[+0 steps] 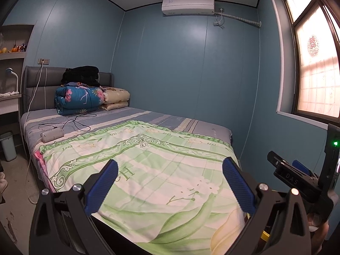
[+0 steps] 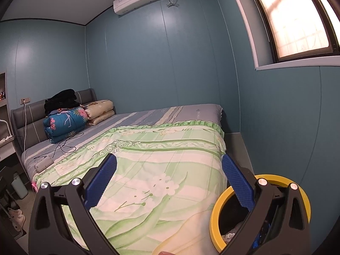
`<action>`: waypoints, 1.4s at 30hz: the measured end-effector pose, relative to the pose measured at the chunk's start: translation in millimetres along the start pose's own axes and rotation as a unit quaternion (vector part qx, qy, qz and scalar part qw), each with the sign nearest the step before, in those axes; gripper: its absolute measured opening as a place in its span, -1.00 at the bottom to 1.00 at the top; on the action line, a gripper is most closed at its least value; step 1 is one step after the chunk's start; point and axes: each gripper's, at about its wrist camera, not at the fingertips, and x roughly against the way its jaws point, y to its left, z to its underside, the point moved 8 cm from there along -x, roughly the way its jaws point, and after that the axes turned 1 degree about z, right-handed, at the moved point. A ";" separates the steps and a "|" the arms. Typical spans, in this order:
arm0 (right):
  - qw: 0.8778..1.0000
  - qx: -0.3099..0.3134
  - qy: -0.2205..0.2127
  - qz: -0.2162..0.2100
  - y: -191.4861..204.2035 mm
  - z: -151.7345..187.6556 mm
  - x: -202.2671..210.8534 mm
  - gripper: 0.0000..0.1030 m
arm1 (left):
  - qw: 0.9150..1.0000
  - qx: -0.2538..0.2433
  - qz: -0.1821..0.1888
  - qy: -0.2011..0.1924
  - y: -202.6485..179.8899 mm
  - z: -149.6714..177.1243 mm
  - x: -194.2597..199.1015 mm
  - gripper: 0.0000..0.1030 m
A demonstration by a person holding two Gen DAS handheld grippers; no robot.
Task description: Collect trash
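Both tools, left tool (image 1: 170,180) & right tool (image 2: 170,178), spread apart w/ nothing held over the bed (image 1: 148,170); yellow-rimmed bin (image 2: 216,208) lower right (some trash inside), so scan bed before reaching.

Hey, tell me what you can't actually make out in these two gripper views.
- Yellow-rimmed bin: right wrist view; the right gripper covers much of it, so its contents are unclear.
- Shelf items: left wrist view; too small, and cut by the left edge.
- Pale bin on the floor: left wrist view; inside not visible.
- Trash on the bed: none discernible; the near end is hidden behind the left gripper.
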 end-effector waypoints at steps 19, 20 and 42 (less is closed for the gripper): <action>1.000 -0.002 0.005 0.000 -2.1 0.7 -1.6 0.84 | 1.000 0.000 0.002 0.000 -2.2 0.9 -0.3 0.84; 1.000 -0.002 0.005 0.000 -1.8 1.3 -1.4 0.84 | 1.000 0.000 0.003 0.001 -2.7 1.2 -0.3 0.84; 1.000 -0.007 0.015 0.005 -4.2 6.7 -4.2 0.84 | 1.000 -0.005 0.016 0.006 -7.6 5.5 -2.6 0.84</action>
